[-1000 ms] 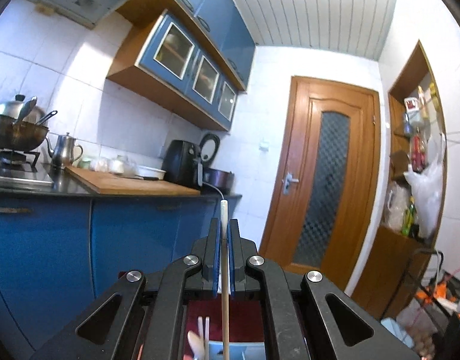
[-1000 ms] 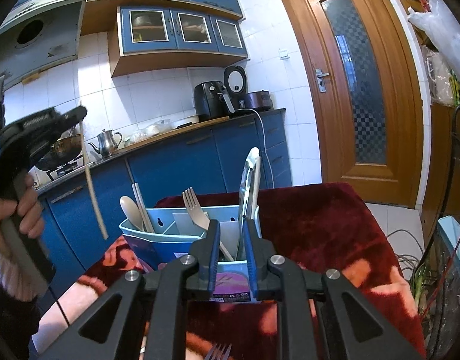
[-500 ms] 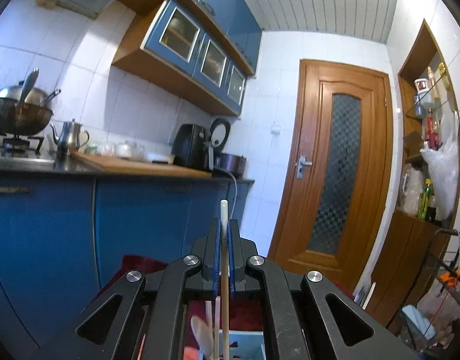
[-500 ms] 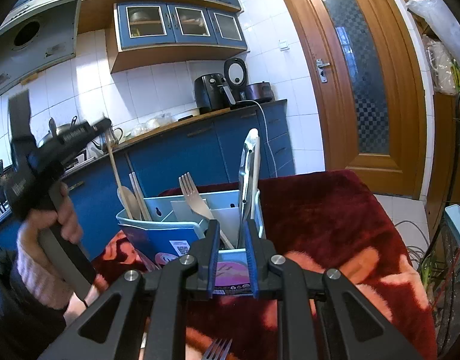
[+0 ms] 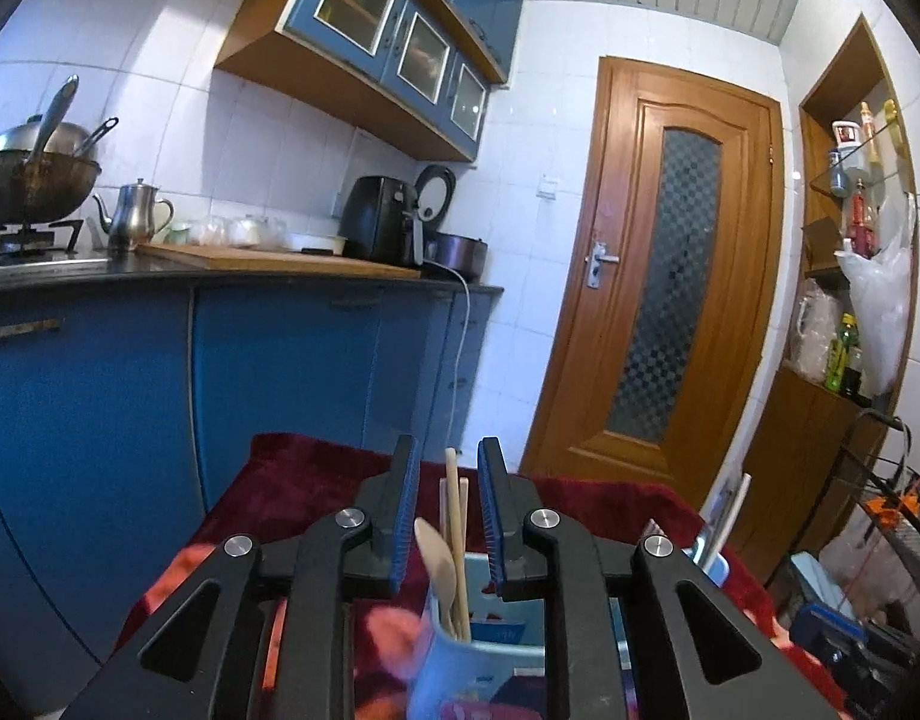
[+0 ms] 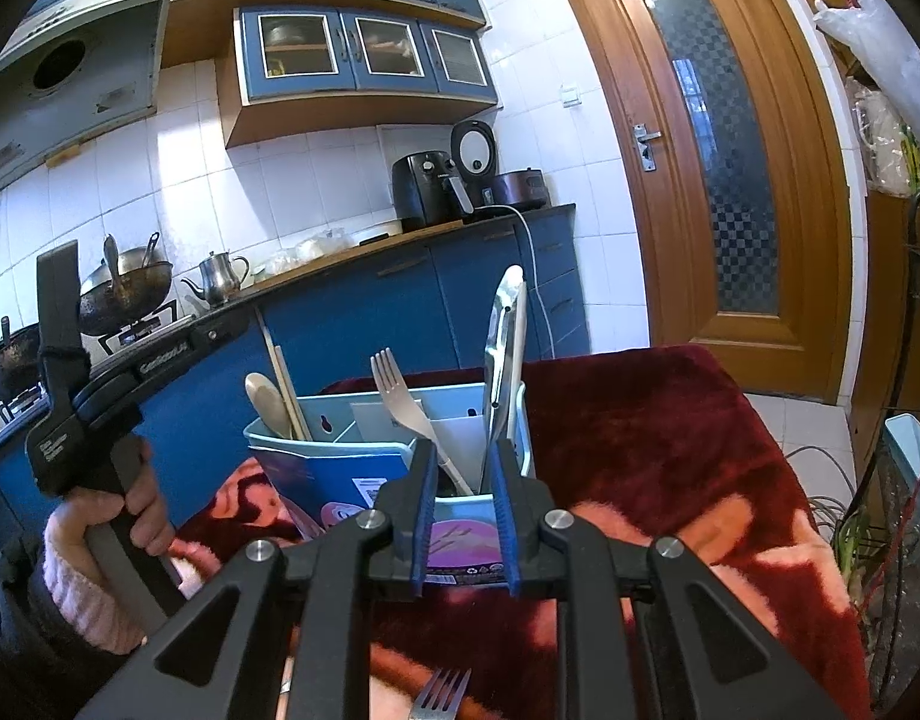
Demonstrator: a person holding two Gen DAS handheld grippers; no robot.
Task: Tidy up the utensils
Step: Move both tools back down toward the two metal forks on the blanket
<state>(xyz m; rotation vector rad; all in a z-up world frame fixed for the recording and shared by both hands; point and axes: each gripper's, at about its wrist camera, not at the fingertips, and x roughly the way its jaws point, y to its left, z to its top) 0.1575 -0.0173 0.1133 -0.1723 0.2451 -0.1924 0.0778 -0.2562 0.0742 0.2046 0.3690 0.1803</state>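
A light blue utensil holder (image 6: 339,468) stands on the red blanket (image 6: 640,450). Its left compartment holds a wooden spoon (image 6: 267,396) and chopsticks (image 6: 288,384); a fork (image 6: 399,402) and metal tongs (image 6: 508,348) stand further right. My left gripper (image 5: 447,516) is open right above that left compartment, and a chopstick (image 5: 456,516) stands free between its jaws beside the spoon (image 5: 438,564). In the right wrist view the left gripper's black body (image 6: 129,372) is beside the holder. My right gripper (image 6: 463,516) is open and empty in front of the holder. Another fork (image 6: 438,693) lies on the blanket below it.
A blue kitchen counter (image 5: 219,276) with a wok, kettle, cutting board and air fryer (image 5: 381,222) runs behind the table. A wooden door (image 5: 670,300) is at the back right. Shelves and a cluttered rack (image 5: 868,540) are at the far right.
My left gripper came down over the holder and opened, and the chopstick it held now stands in the left compartment. My right gripper has opened and stayed in place.
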